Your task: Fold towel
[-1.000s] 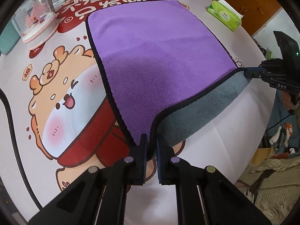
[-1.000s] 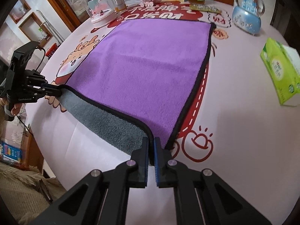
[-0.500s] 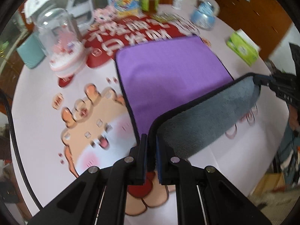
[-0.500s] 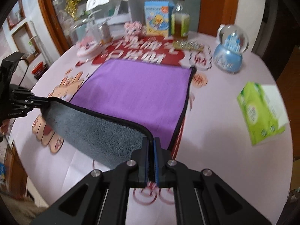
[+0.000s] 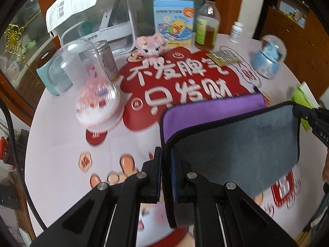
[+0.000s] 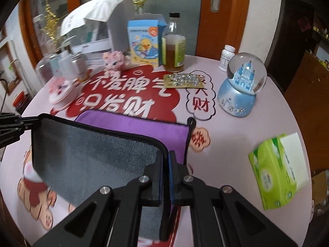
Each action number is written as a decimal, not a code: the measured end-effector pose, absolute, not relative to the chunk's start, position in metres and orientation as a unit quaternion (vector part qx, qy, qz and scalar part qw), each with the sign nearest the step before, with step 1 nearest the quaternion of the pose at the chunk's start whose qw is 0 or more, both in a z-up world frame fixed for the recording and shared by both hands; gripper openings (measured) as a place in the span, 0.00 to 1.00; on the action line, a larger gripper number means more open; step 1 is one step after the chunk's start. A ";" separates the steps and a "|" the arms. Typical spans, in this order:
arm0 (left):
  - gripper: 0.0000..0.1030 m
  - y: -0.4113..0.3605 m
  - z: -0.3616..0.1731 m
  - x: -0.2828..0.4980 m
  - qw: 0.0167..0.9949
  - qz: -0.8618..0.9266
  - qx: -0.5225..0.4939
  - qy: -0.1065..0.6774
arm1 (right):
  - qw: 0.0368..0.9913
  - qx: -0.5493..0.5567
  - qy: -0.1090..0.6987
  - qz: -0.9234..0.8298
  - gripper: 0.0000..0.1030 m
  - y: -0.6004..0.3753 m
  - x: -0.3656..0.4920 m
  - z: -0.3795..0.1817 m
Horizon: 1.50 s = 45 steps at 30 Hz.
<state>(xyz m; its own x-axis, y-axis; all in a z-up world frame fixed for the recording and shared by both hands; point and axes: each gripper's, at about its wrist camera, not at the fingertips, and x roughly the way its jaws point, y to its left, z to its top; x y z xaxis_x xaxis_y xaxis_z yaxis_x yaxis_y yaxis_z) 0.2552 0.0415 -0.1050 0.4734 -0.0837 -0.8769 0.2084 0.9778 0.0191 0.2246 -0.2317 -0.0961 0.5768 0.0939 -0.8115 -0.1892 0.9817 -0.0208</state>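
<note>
Over the round surface (image 6: 242, 135): both tools hold the towel's near edge raised.
Left tool (image 5: 167, 177): fingers pressed together on the black-bound corner of the towel (image 5: 236, 148); towel hem runs down between the pads.
Right tool (image 6: 166, 177): fingers pinching the opposite near corner of the towel (image 6: 90, 154); also seen at the right edge of the left view (image 5: 308, 117), gripping the far upper corner there.
Towel, lifted part: grey underside faces the cameras, stretched between the two tools, clear of the surface.
Towel, far part: purple face up, lying flat on the surface, its far edge just short of the red panel with white characters (image 6: 123, 94).
Surroundings, right view: snow globe (image 6: 242, 84) and green tissue pack (image 6: 277, 170) to the right, well apart from the towel; blister pack (image 6: 183, 81) beyond it.
Surroundings, left view: domed pink ornament (image 5: 92, 90) to the left; duck-print box (image 5: 174, 20) and glass bottle (image 5: 206, 24) at the far side.
Image quality: some motion blur in both views.
</note>
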 end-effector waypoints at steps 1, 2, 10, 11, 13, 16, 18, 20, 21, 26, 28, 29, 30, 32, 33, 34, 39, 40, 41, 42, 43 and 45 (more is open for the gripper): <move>0.06 0.041 -0.107 0.264 0.857 -0.081 0.061 0.505 | 0.887 -0.051 0.454 0.073 0.04 -0.232 0.233 -0.098; 0.06 0.040 -0.109 0.270 0.857 -0.078 0.061 0.506 | 0.887 -0.050 0.454 0.069 0.04 -0.232 0.239 -0.100; 0.06 0.029 -0.138 0.318 0.850 -0.054 0.068 0.520 | 0.874 -0.047 0.482 0.044 0.04 -0.231 0.286 -0.131; 0.07 0.028 -0.144 0.322 0.848 -0.052 0.068 0.524 | 0.872 -0.048 0.485 0.042 0.04 -0.230 0.290 -0.134; 0.09 0.028 -0.152 0.325 0.845 -0.045 0.066 0.529 | 0.870 -0.047 0.490 0.036 0.06 -0.230 0.297 -0.139; 0.50 0.032 -0.162 0.328 0.837 -0.036 0.047 0.545 | 0.870 -0.031 0.492 0.021 0.26 -0.235 0.304 -0.143; 0.88 0.037 -0.163 0.327 0.839 -0.032 0.026 0.543 | 0.872 -0.016 0.488 0.005 0.41 -0.239 0.305 -0.141; 0.91 0.042 -0.159 0.323 0.847 -0.020 0.007 0.531 | 0.879 -0.012 0.477 0.002 0.41 -0.239 0.304 -0.137; 0.91 0.043 -0.158 0.323 0.847 -0.019 0.002 0.531 | 0.879 -0.014 0.477 0.007 0.41 -0.238 0.303 -0.136; 0.91 0.043 -0.151 0.318 0.847 -0.019 -0.013 0.531 | 0.875 -0.007 0.484 0.027 0.41 -0.229 0.296 -0.132; 0.91 0.040 -0.147 0.313 0.848 -0.020 -0.014 0.529 | 0.875 -0.003 0.483 0.030 0.41 -0.225 0.293 -0.130; 0.91 0.039 -0.145 0.311 0.848 -0.021 -0.016 0.529 | 0.875 -0.001 0.484 0.032 0.41 -0.223 0.291 -0.128; 0.91 0.037 -0.142 0.308 0.848 -0.022 -0.018 0.529 | 0.874 0.000 0.485 0.034 0.41 -0.221 0.288 -0.127; 0.91 0.035 -0.136 0.300 0.848 -0.025 -0.027 0.529 | 0.872 -0.001 0.488 0.038 0.41 -0.215 0.281 -0.124; 0.91 0.034 -0.132 0.296 0.849 -0.027 -0.031 0.527 | 0.872 -0.004 0.488 0.040 0.41 -0.213 0.277 -0.123; 0.91 0.032 -0.127 0.289 0.850 -0.028 -0.037 0.525 | 0.873 -0.007 0.486 0.041 0.41 -0.210 0.272 -0.120; 0.91 0.031 -0.106 0.259 0.855 -0.026 -0.048 0.516 | 0.877 -0.007 0.478 0.050 0.41 -0.202 0.243 -0.101; 0.91 0.031 -0.100 0.252 0.856 -0.024 -0.046 0.515 | 0.878 -0.004 0.476 0.052 0.41 -0.202 0.238 -0.097; 0.91 0.030 -0.094 0.243 0.856 -0.024 -0.045 0.514 | 0.878 -0.001 0.476 0.054 0.41 -0.201 0.232 -0.092; 0.91 0.031 -0.089 0.236 0.857 -0.027 -0.048 0.513 | 0.878 0.001 0.476 0.053 0.42 -0.200 0.226 -0.088; 0.91 0.032 -0.084 0.230 0.858 -0.027 -0.051 0.510 | 0.877 0.003 0.477 0.054 0.43 -0.200 0.220 -0.084; 0.91 0.031 -0.070 0.214 0.862 -0.020 -0.050 0.504 | 0.879 0.008 0.474 0.057 0.45 -0.200 0.207 -0.074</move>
